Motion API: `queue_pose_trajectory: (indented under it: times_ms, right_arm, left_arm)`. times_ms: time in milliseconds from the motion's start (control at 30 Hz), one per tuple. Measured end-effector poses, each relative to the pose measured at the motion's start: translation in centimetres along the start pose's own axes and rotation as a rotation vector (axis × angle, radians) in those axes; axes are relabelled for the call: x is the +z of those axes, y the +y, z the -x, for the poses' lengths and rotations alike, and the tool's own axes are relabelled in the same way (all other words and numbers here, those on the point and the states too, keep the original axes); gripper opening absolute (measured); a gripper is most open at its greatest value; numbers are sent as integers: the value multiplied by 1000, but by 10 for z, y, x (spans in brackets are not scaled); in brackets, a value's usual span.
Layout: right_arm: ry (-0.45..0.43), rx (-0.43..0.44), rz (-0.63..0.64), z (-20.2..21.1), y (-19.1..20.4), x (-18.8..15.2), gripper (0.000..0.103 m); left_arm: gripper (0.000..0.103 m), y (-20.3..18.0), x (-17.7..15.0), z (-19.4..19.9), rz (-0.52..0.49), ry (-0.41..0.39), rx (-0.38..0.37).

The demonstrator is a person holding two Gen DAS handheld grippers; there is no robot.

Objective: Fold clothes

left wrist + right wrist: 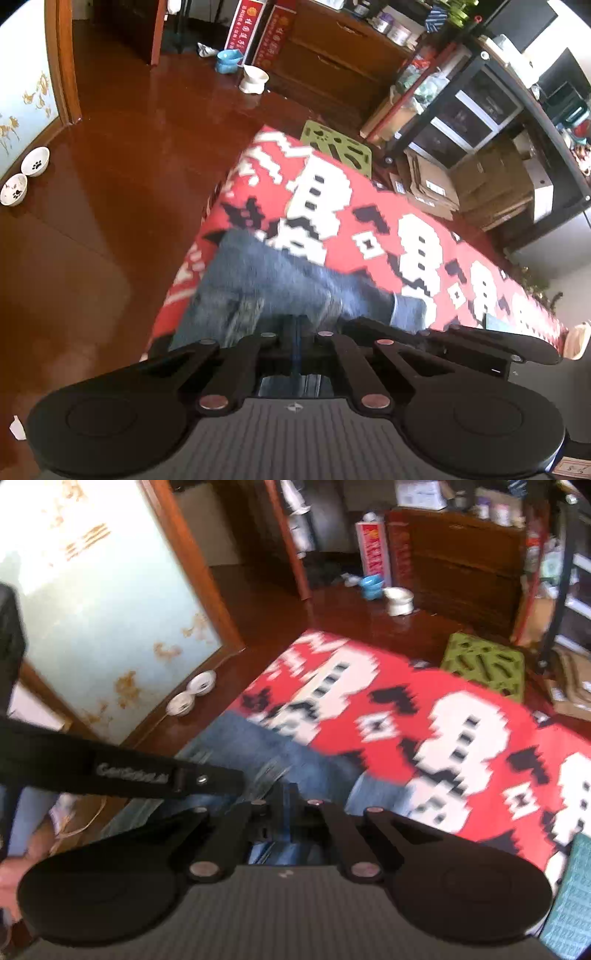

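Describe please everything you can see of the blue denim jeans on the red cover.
The blue denim jeans are faded, mid-blue cotton-like cloth with paler worn patches. They lie rumpled near the corner of the red, white and black patterned cover, one part hanging toward the brown floor. The left tongs and right tongs both look shut on the near edge of the cloth. Blur hides seams and pockets.

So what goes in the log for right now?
left gripper: shut on jeans | right gripper: shut on jeans | surface: red patterned blanket
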State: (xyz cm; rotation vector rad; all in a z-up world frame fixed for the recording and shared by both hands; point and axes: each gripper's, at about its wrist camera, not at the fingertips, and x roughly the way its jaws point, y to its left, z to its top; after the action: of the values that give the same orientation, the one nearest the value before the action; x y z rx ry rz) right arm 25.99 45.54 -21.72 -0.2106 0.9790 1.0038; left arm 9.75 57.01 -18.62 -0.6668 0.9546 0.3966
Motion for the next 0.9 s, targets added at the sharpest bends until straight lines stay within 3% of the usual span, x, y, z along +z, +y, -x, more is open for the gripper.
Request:
queue_pose_trajectory:
  times_ms: [233,367,467,533,800,900]
  right_arm:
    - [-13,8,-88,5,-24,6,2]
    - [-17,96,-5,33,-9,-13,3]
    - [24,115,55,36,1,-36,2]
    - [1,102,104,40,2,-51,0]
    - [10,130,91,51,-16,-66,0]
    - [-37,123,66,63,-19,-60,2]
  left_arm:
    - [2,0,13,-2,12,3,3]
    - [2,-2,3,7,21,4,-34]
    - [2,-2,-7,9,17,20,-27]
    - [2,-2,-13,11,15,22,-16]
    - [3,-4,-36,31,46,-30,0]
    - [4,-5,-44,39,58,-50,6]
